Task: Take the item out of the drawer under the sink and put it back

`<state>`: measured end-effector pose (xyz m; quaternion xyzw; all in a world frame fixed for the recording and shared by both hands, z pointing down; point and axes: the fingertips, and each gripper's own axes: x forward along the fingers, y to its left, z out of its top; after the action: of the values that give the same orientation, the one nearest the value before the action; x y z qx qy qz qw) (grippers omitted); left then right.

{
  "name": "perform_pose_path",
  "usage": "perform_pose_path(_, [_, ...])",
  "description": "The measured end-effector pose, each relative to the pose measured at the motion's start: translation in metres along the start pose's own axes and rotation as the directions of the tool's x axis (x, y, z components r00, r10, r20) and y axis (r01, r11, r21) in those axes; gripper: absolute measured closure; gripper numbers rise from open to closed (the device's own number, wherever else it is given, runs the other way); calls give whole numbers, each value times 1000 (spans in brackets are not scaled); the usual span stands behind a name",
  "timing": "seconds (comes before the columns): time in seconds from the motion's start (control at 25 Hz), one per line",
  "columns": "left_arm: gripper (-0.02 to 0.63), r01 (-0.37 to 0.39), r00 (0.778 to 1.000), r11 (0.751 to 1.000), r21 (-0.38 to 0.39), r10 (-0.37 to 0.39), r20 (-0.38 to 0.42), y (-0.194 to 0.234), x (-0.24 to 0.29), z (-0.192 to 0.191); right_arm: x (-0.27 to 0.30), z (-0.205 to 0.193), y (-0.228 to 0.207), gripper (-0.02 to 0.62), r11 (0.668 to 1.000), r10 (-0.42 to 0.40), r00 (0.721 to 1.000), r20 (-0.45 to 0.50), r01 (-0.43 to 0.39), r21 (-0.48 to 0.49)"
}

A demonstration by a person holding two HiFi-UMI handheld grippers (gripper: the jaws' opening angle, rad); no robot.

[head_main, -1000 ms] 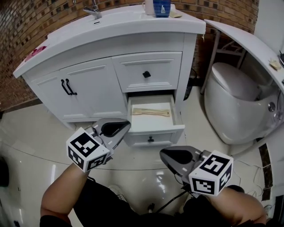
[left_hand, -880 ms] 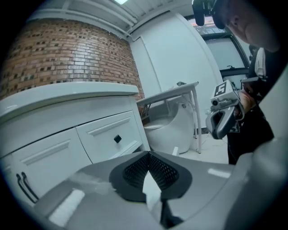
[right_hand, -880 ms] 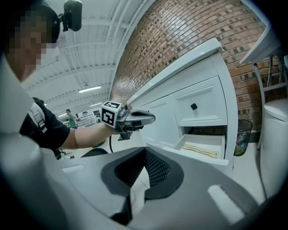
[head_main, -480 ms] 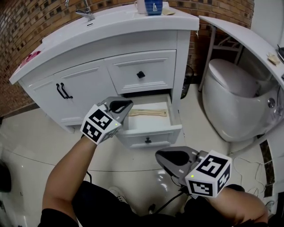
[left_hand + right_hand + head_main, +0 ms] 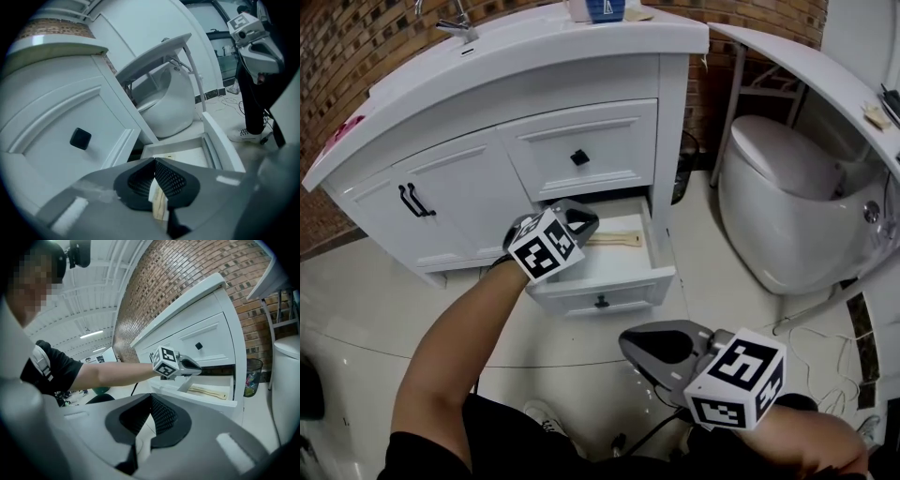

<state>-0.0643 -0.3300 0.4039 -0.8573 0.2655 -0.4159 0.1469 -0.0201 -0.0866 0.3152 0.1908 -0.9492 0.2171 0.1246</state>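
The lower drawer (image 5: 660, 255) of the white sink cabinet (image 5: 487, 103) stands pulled out. A flat pale wooden item (image 5: 616, 239) lies on its bottom. My left gripper (image 5: 586, 223) hovers over the drawer's left side, just left of the item's end, with its jaws shut and nothing between them. In the left gripper view the shut left gripper (image 5: 154, 161) points into the drawer (image 5: 220, 145), and the wooden item (image 5: 159, 206) shows below it. The right gripper view shows the item (image 5: 209, 391) lying flat. My right gripper (image 5: 628, 342) hangs shut and empty over the floor, in front of the drawer.
Above the open drawer is a closed drawer with a black knob (image 5: 579, 157). To its left are cupboard doors with black handles (image 5: 412, 199). A white toilet (image 5: 778, 206) stands to the right of the cabinet. Cables (image 5: 825, 366) lie on the glossy floor. A waste bin (image 5: 253, 376) stands beside the cabinet.
My left gripper has moved forward from in front of the drawer to over its left side, still shut. The right gripper has stayed low over the floor.
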Motion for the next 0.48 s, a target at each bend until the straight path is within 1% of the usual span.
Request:
perform_pose_path(0.04, [600, 17, 1000, 1000, 7, -17, -18, -1, 8, -4, 0, 0, 1, 592, 1000, 6, 1000, 0, -6, 3])
perform_pose_path(0.12, [568, 53, 997, 998, 35, -51, -54, -6, 24, -12, 1, 2, 4, 592, 1000, 20, 1000, 3, -20, 11])
perform_pose_path(0.24, [557, 99, 990, 992, 75, -91, -103, -14, 43, -24, 0, 2, 10, 592, 999, 42, 999, 4, -42, 23])
perform_pose_path(0.4, [523, 129, 981, 984, 121, -110, -159, -18, 61, -37, 1, 3, 13, 592, 998, 59, 998, 4, -59, 23])
perform_pose_path(0.48, [523, 146, 976, 978, 148, -118, -185, -21, 68, -43, 2, 4, 10, 592, 998, 58, 998, 4, -58, 29])
